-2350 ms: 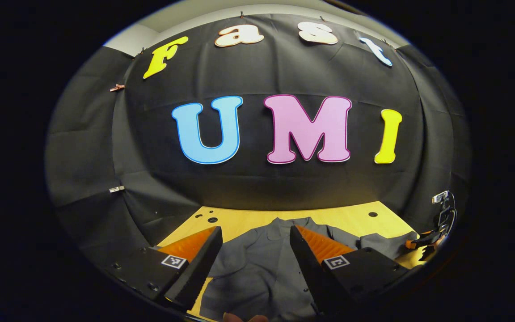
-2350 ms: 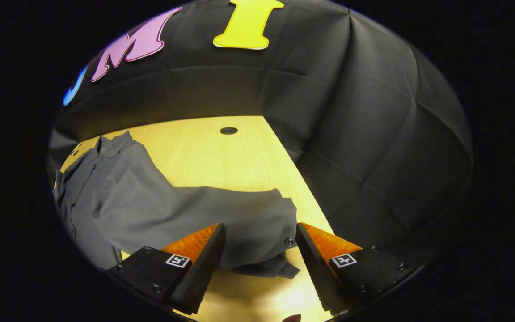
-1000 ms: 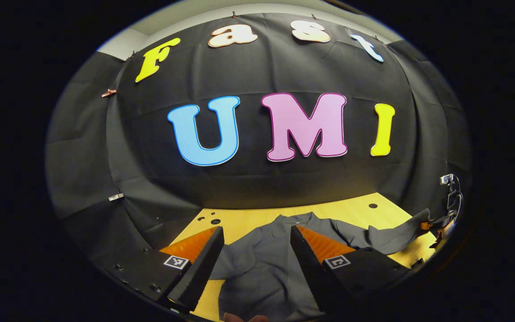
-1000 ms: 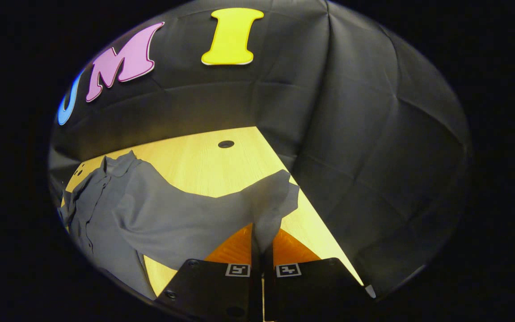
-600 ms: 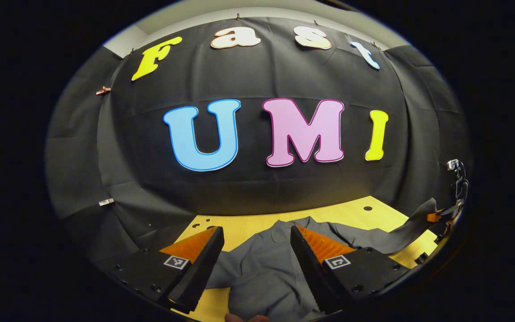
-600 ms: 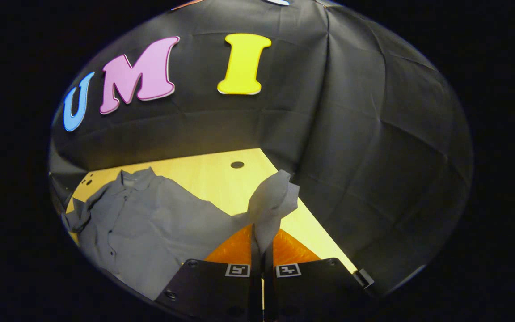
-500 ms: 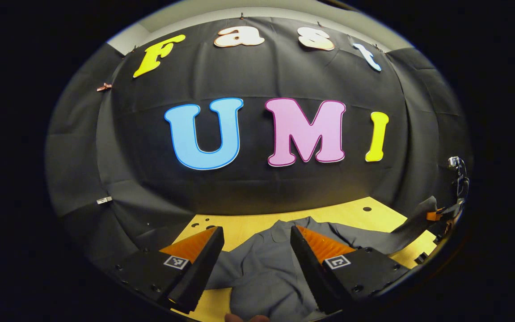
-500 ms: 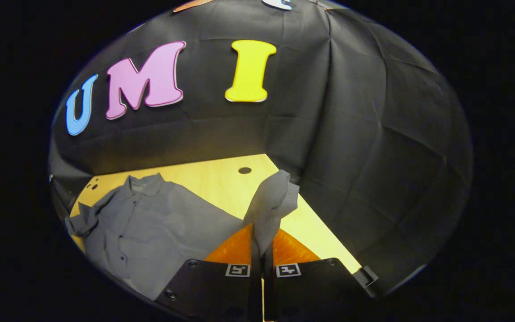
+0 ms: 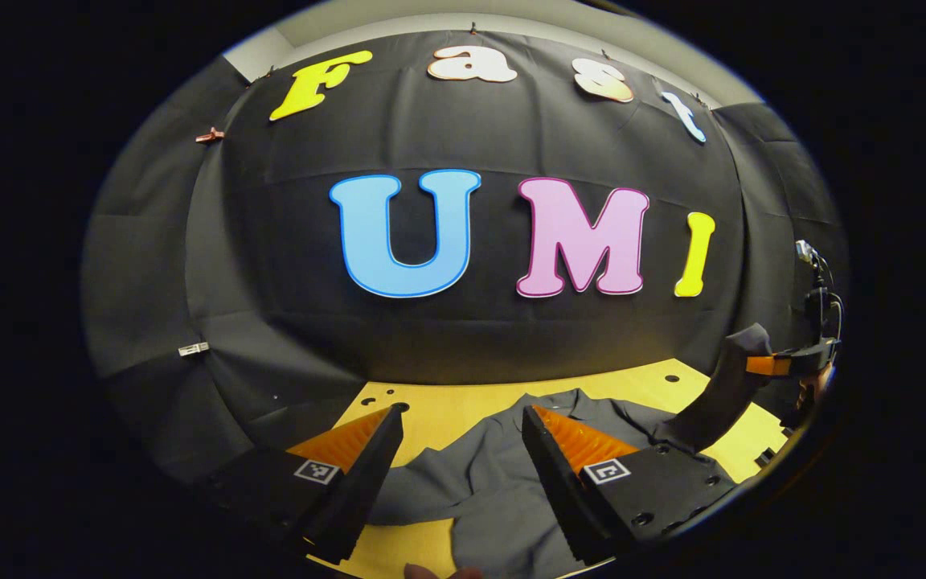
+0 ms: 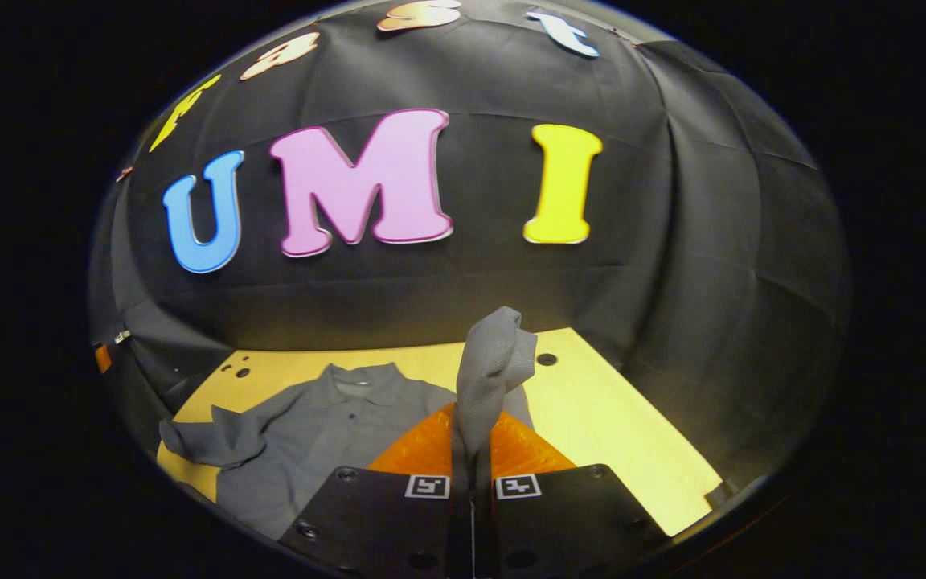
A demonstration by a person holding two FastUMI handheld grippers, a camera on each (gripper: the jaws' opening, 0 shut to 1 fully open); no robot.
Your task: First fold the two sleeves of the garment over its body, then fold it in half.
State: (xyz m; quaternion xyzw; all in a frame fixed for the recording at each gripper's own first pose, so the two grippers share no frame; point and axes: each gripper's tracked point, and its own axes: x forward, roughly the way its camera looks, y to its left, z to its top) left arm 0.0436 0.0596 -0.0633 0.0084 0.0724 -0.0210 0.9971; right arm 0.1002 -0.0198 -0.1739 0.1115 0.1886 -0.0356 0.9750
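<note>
A grey button-up shirt point(image 10: 326, 434) lies on the yellow wooden table point(image 10: 608, 434), collar toward the back wall. My right gripper point(image 10: 471, 450) is shut on the cuff of one sleeve point(image 10: 495, 362), which stands up between its fingers, lifted off the table. In the left gripper view that raised sleeve point(image 9: 720, 394) slants up from the shirt point(image 9: 487, 482) to the right gripper point(image 9: 776, 366) at the far right. My left gripper point(image 9: 459, 450) hovers open above the shirt's body with nothing between its fingers. The other sleeve point(image 10: 206, 442) lies crumpled at the shirt's left side.
The black cloth wall rises close behind the table and wraps around both sides. Small round holes point(image 10: 546, 359) dot the tabletop near the back edge. Bare table point(image 10: 632, 458) lies to the right of the shirt.
My right gripper shut on the sleeve cuff, lifted it off the table and has carried it leftward over the shirt's body. The left gripper stayed open, shifting only slightly.
</note>
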